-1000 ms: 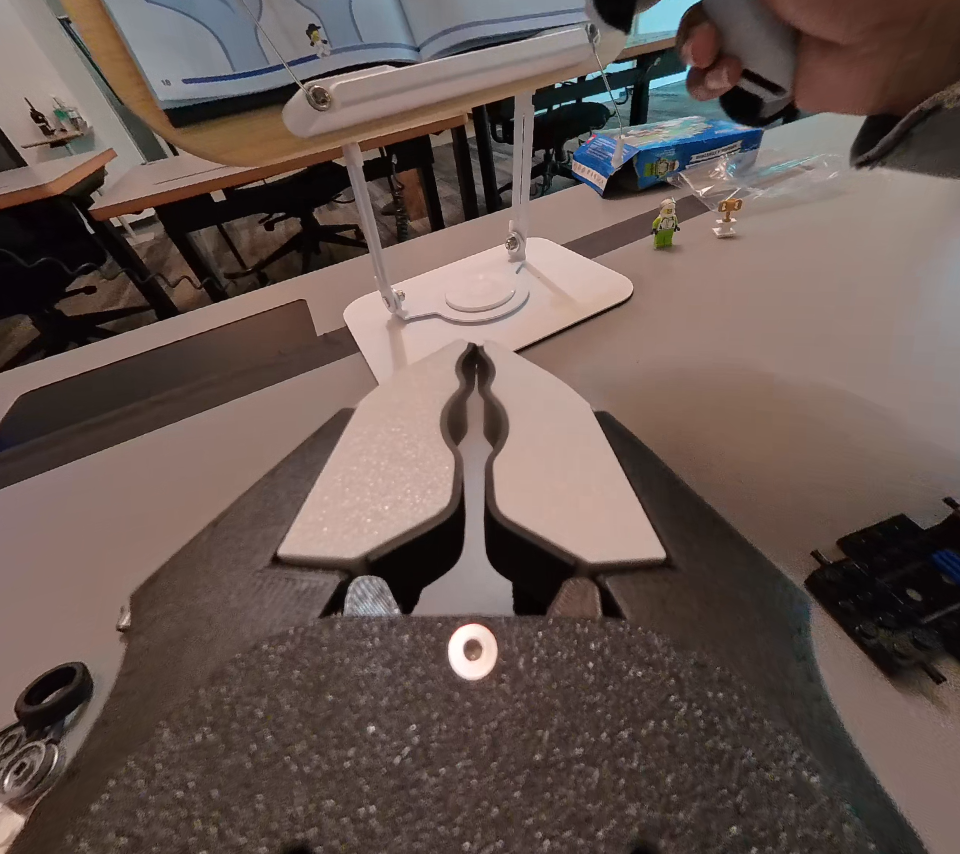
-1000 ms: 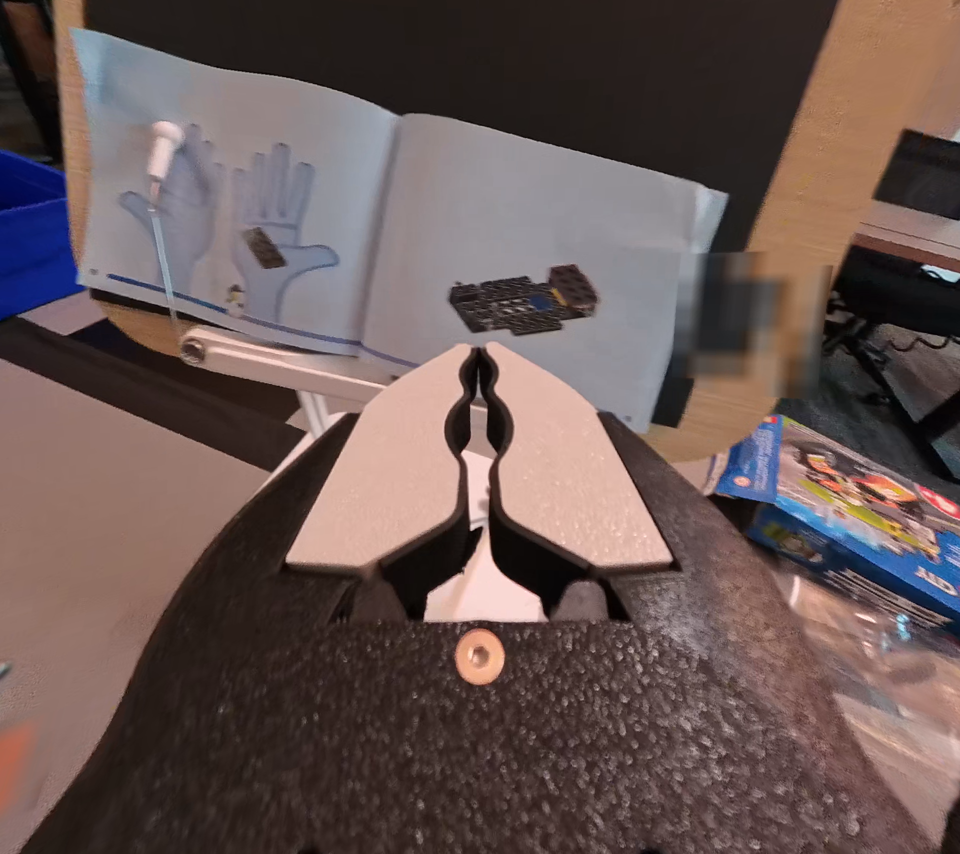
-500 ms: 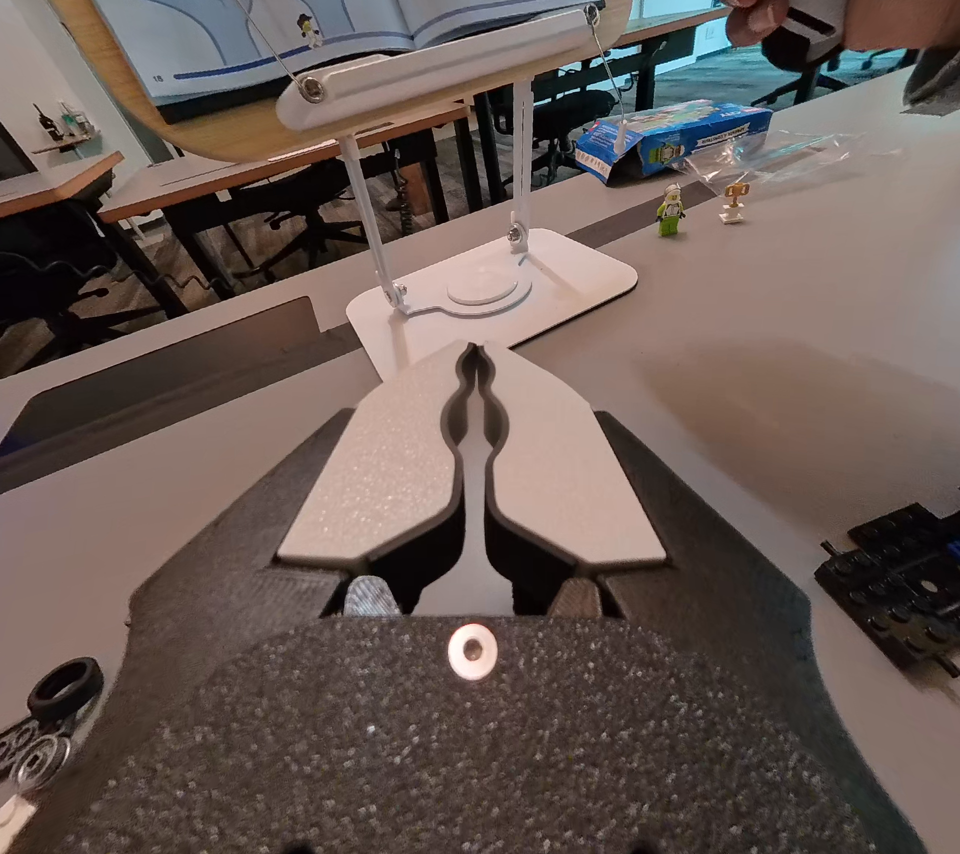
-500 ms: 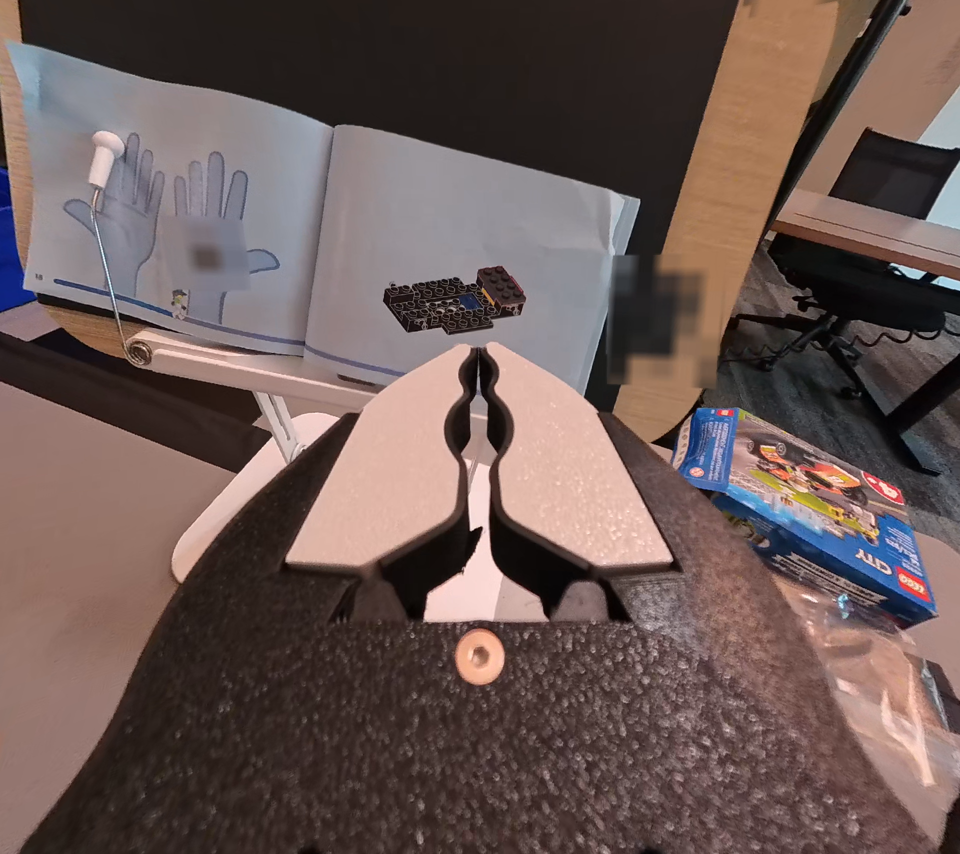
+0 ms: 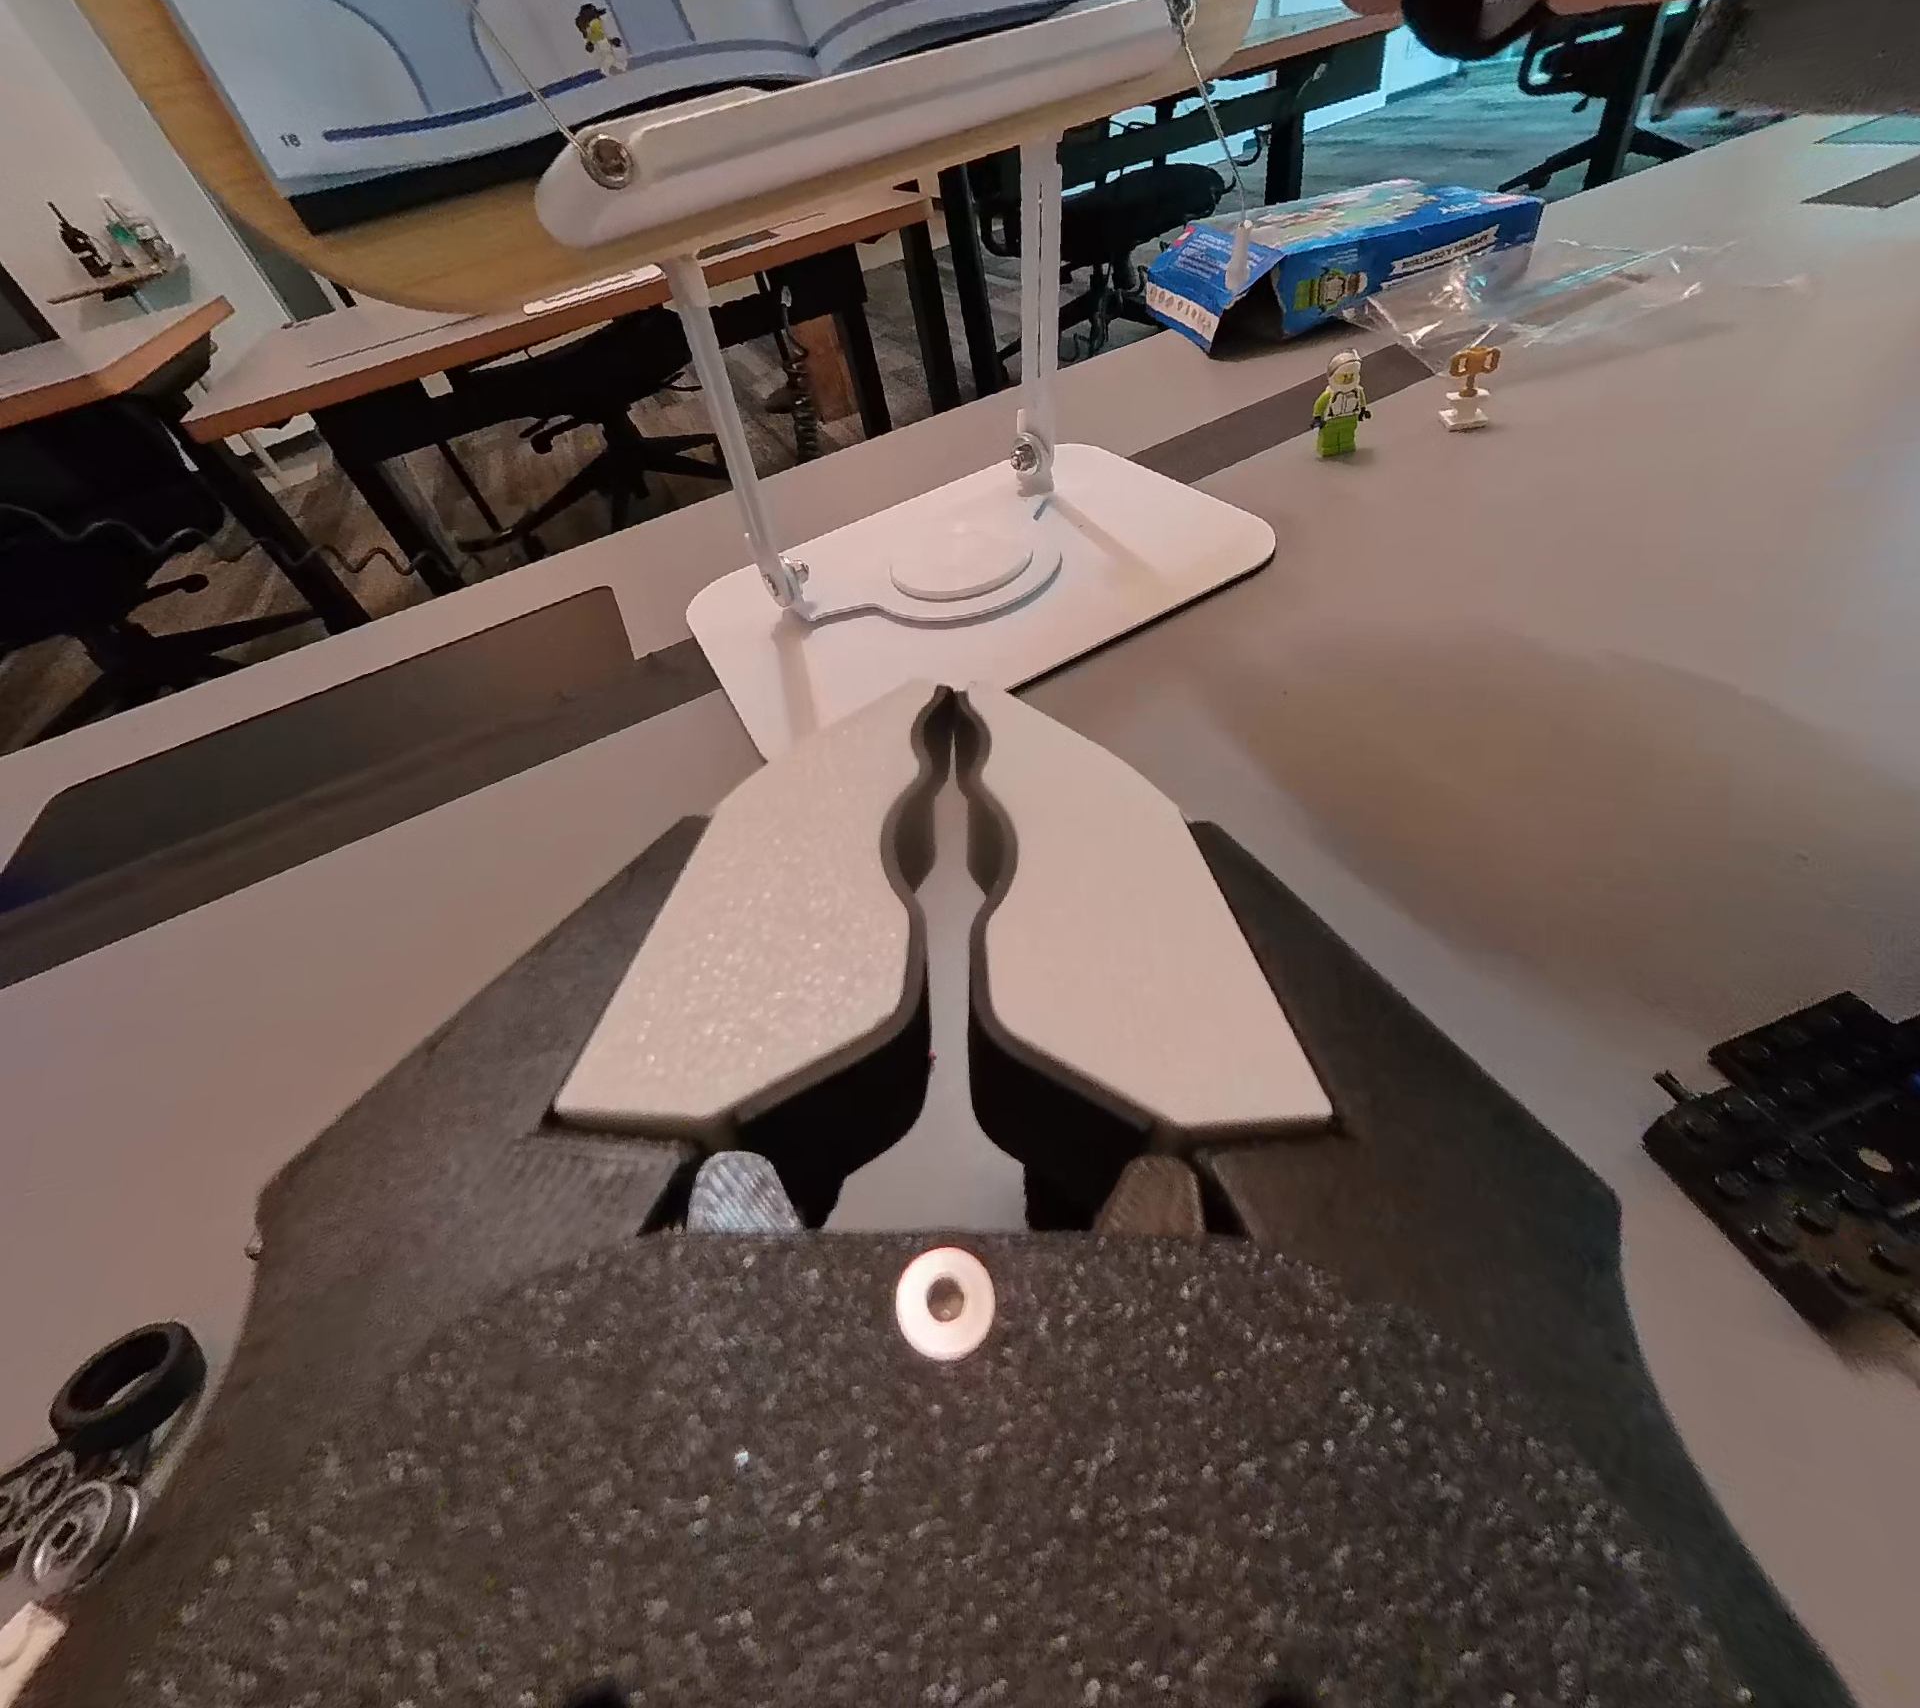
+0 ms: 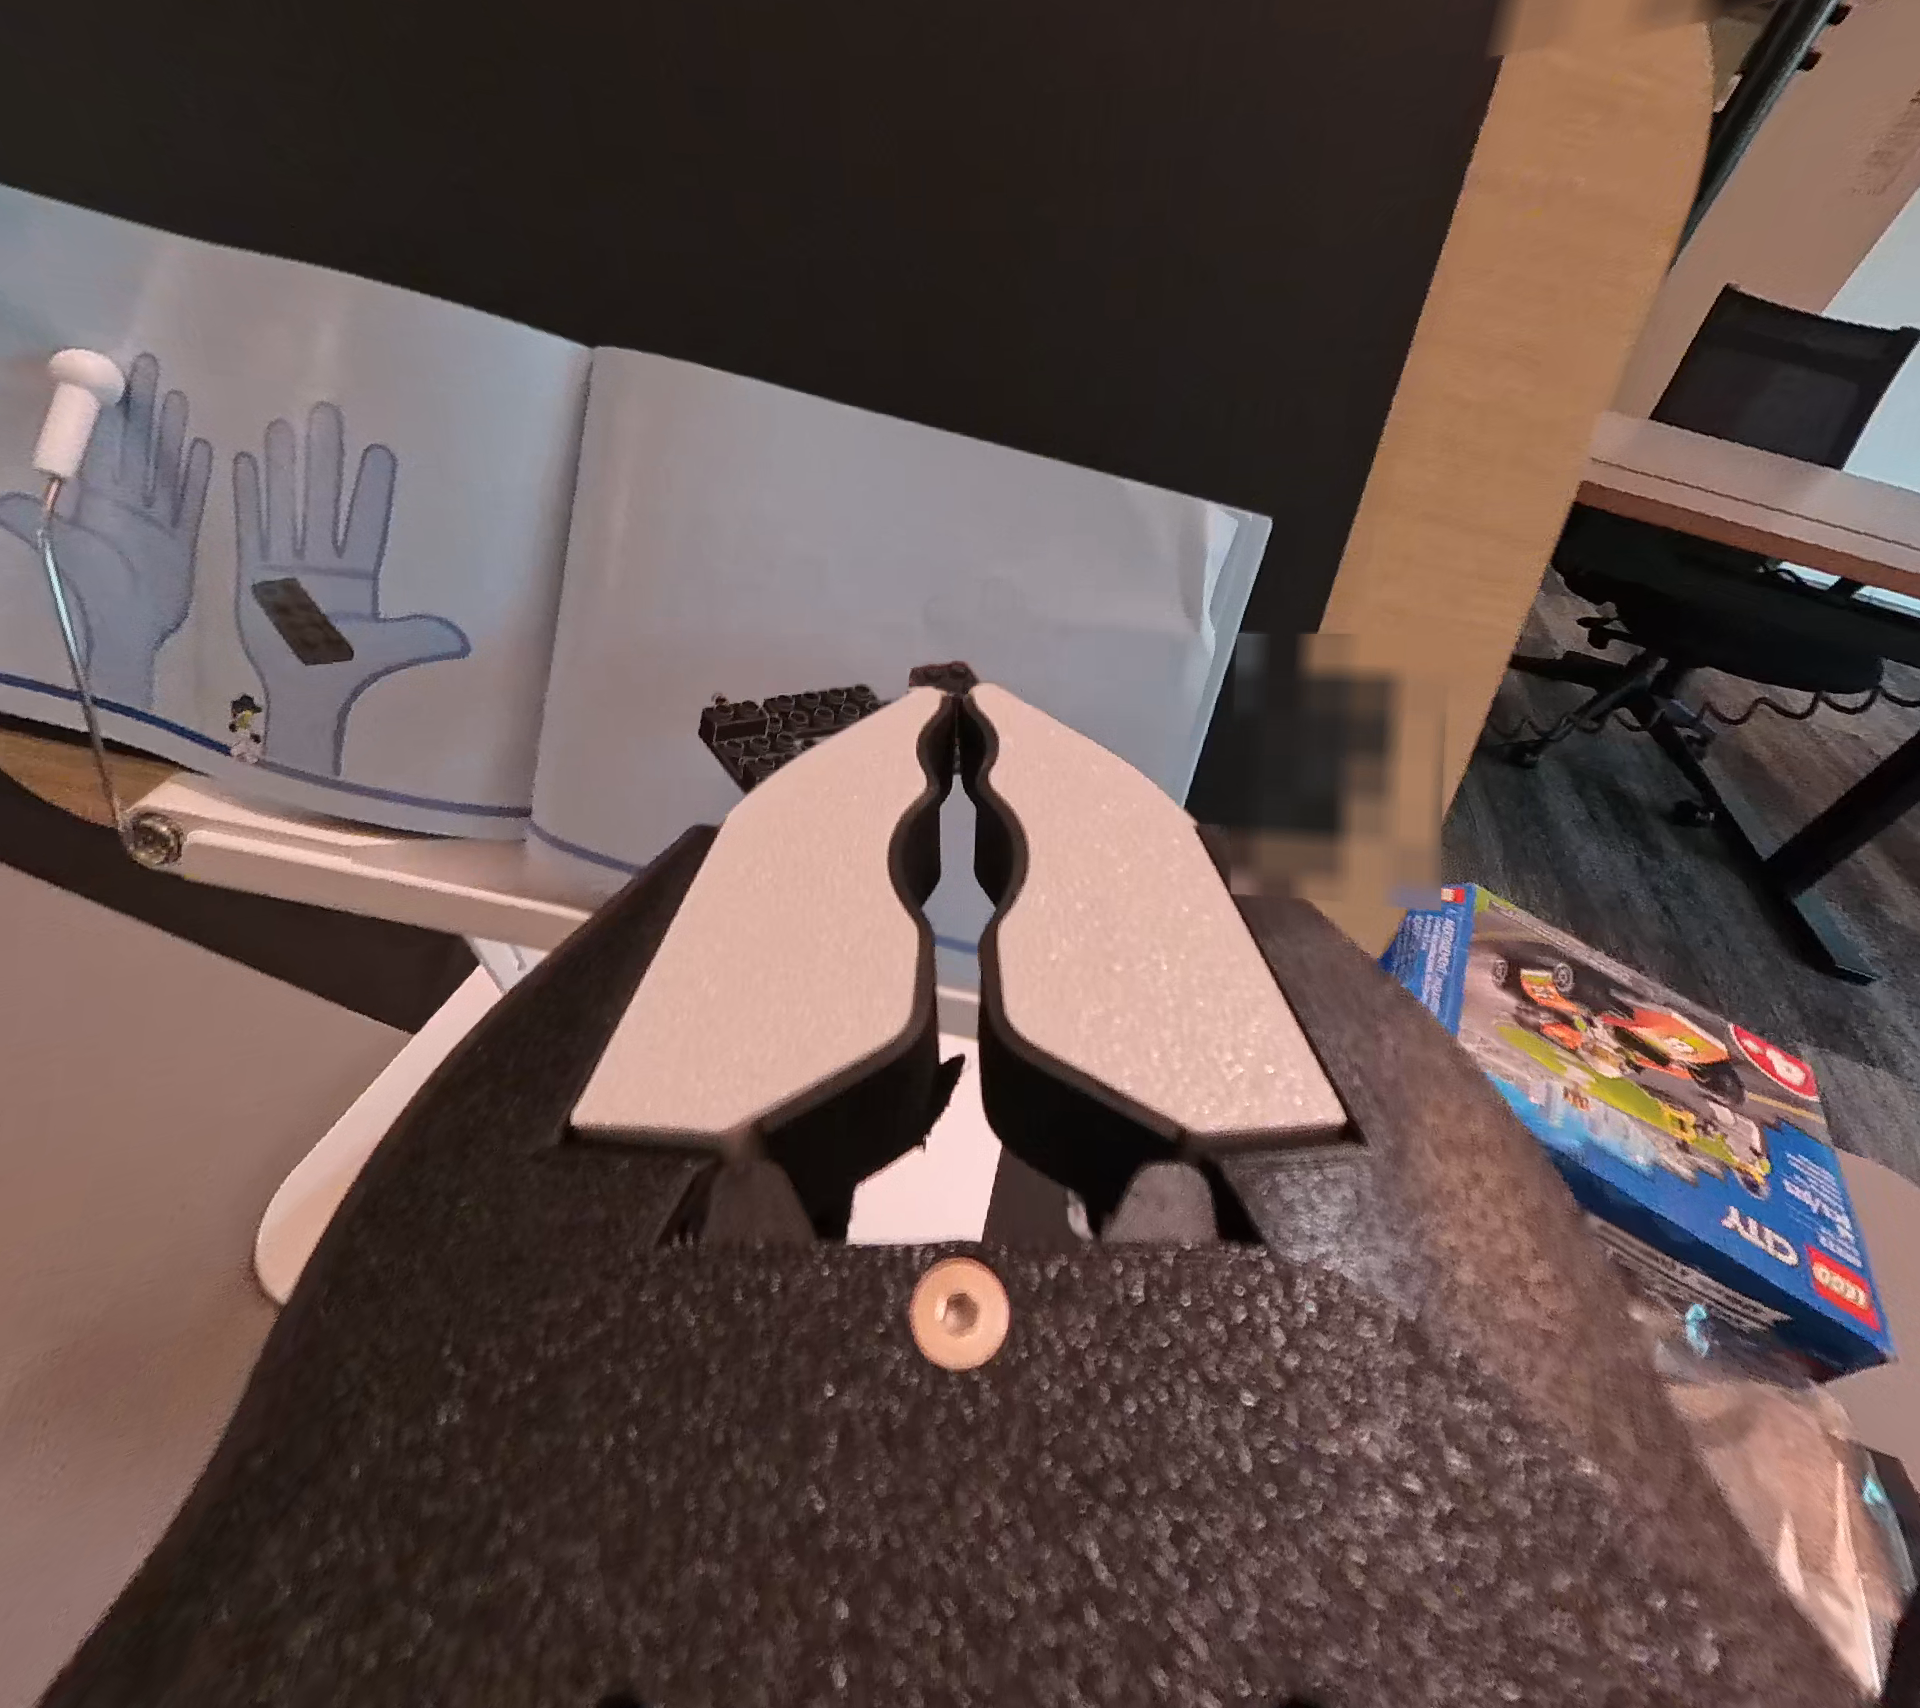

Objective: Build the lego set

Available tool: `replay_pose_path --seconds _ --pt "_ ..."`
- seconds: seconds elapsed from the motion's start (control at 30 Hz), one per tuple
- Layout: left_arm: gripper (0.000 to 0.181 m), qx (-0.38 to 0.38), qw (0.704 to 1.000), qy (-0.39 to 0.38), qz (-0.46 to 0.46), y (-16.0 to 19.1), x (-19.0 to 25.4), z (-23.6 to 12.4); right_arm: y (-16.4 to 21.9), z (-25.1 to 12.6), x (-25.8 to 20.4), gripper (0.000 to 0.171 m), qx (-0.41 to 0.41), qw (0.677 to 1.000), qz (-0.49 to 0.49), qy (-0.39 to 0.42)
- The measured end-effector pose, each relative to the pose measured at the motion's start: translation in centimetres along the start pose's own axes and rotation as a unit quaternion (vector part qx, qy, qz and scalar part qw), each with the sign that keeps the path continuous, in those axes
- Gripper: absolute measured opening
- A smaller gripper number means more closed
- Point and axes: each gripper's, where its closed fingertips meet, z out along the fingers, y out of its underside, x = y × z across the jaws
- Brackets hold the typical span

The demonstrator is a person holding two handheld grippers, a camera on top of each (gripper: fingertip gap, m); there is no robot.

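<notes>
**Both grippers empty, chassis untouched on counter**

Black plate chassis lies flat on the counter, just right of the left gripper. My read: light, rigid, slick plastic, and the studded joints could pop apart if twisted. Best pinched across the 2 long edges, low. Loose black tyre and wheel rims sit at lower left.

Left gripper: fingers pressed together, nothing held, low over the counter, aimed at the stand base. Right gripper: tips touching, empty, raised and pointed at the instruction booklet. Set box on its right.
</notes>
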Motion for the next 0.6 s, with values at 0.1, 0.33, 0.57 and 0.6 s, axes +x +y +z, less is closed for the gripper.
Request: replay_pose_path --seconds 0.1,0.33,0.57,0.6 --pt "0.0 -0.002 1.0 0.001 -0.001 0.1 -0.1 0.1 -0.1 0.5 0.2 0.0 -0.003 1.0 -0.001 0.0" --pt "0.0 -0.004 1.0 0.004 -0.001 0.3 0.0 0.1 0.2 1.4 0.3 0.0 -0.011 1.0 -0.002 -0.002" --pt "0.0 -0.006 1.0 0.004 -0.001 0.3 -0.1 0.1 0.7 1.9 0.5 0.001 -0.017 1.0 0.004 -0.004" --pt "0.0 -0.006 1.0 0.004 -0.002 0.3 -0.1 0.1 0.7 1.9 0.5 0.001 -0.017 1.0 0.005 -0.004"
